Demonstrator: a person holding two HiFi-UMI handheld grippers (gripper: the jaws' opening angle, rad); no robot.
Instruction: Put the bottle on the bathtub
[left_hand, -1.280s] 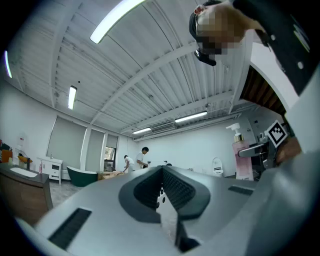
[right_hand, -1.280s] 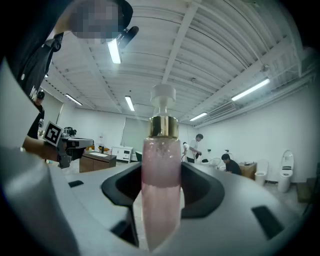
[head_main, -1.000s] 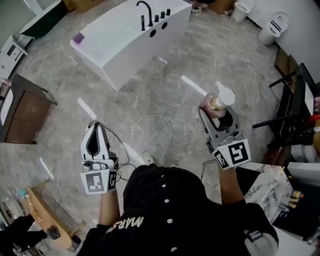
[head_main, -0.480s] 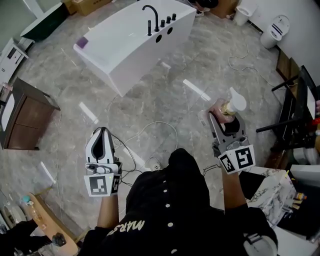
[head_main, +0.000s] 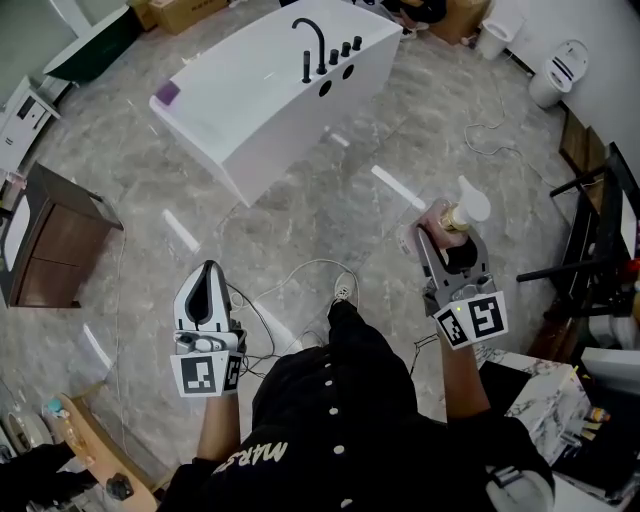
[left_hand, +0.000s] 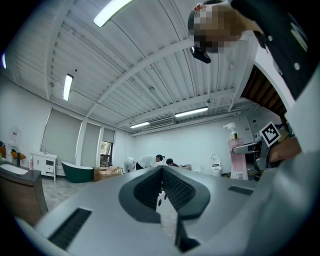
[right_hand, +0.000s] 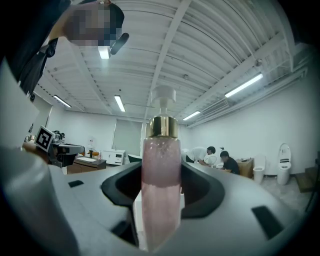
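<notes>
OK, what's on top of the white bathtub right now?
A black faucet with black knobs at one end and a small purple item at the other. The bathtub interior isn't discernible.

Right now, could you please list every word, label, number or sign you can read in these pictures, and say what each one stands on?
"MARS": pale letters on the person's black top, upside down in the head view; a fold may hide more letters.
Square markers on the left gripper and right gripper: black-and-white patterns only, no letters.
Bottle: no label or print can be seen.
</notes>
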